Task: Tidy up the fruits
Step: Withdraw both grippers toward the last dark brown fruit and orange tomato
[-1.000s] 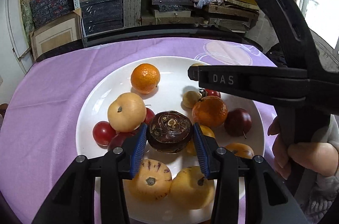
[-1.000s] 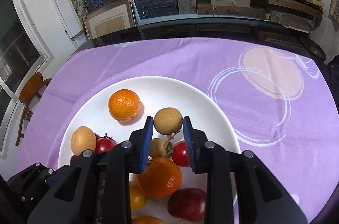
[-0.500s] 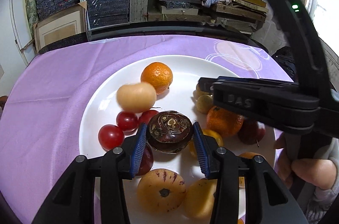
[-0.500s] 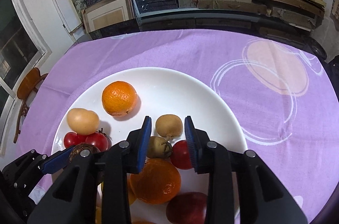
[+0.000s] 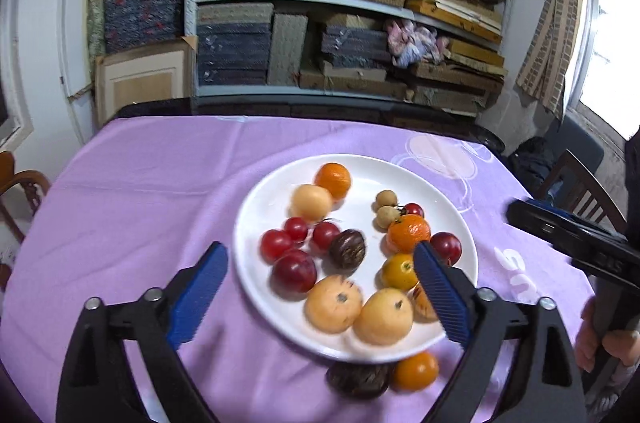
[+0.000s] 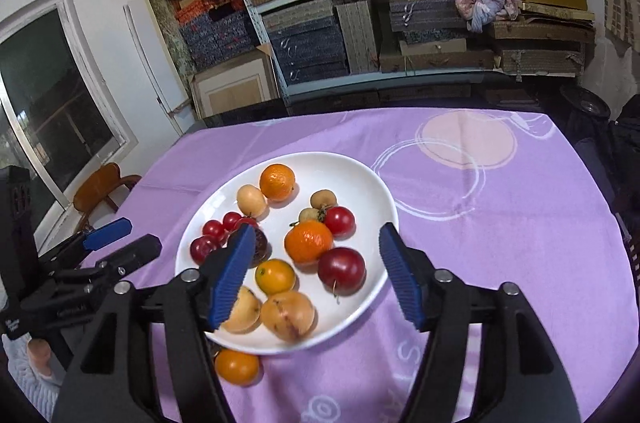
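Observation:
A white plate [image 5: 272, 191] [image 6: 360, 183] on the purple cloth holds mixed fruit. My left gripper [image 5: 320, 293] hangs above the plate's near edge, its jaws opening wide with nothing between the pads. The dark purple fruit [image 5: 347, 249] lies free on the plate beside several red cherry tomatoes [image 5: 276, 245]. My right gripper [image 6: 316, 271] is also opening and holds nothing. It hovers over a mandarin [image 6: 309, 241] and a red plum [image 6: 342, 270]. Two brown longans [image 6: 323, 199] [image 5: 386, 199] rest on the plate's far side. A second mandarin [image 6: 277, 181] lies at the back.
On the cloth in front of the plate lie a second dark fruit [image 5: 358, 379] and a small orange [image 5: 416, 371] [image 6: 237, 366]. Wooden chairs [image 6: 100, 191] stand around the table. Shelves of boxes [image 5: 340, 23] fill the wall behind. A hand [image 5: 592, 343] grips the right tool.
Both grippers have pulled back and up from the plate and swung open. The left let go of the dark purple fruit; the right backed off from the longan between its pads.

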Motion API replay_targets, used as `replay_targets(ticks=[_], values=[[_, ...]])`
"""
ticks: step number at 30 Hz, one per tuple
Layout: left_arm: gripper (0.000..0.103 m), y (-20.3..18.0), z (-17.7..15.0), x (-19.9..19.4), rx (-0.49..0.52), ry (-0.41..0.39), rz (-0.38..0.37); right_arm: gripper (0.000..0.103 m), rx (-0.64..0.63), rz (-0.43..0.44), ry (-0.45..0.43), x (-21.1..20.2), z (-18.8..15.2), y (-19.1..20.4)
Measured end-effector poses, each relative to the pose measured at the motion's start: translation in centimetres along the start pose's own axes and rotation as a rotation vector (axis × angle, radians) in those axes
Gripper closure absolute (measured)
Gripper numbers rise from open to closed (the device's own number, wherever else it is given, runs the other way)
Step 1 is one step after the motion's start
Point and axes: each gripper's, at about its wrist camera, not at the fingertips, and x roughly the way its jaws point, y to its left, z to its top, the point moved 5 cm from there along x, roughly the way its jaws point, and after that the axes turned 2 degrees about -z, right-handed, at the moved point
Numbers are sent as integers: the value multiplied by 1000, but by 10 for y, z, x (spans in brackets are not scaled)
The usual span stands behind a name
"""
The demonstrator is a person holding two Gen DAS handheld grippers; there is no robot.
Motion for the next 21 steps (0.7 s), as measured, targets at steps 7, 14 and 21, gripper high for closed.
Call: replay_targets(ticks=[7,14,21], values=[[3,7,-60,-16,2,62,60,4,117,4,-135,-54,-76,-23],[3,-7,-102,-2,148,104,148,4,123,-48,-104,-51,-88,-37],[3,-25,-104,14,243,106,159,4,121,-52,-102,-50,-88,-39]])
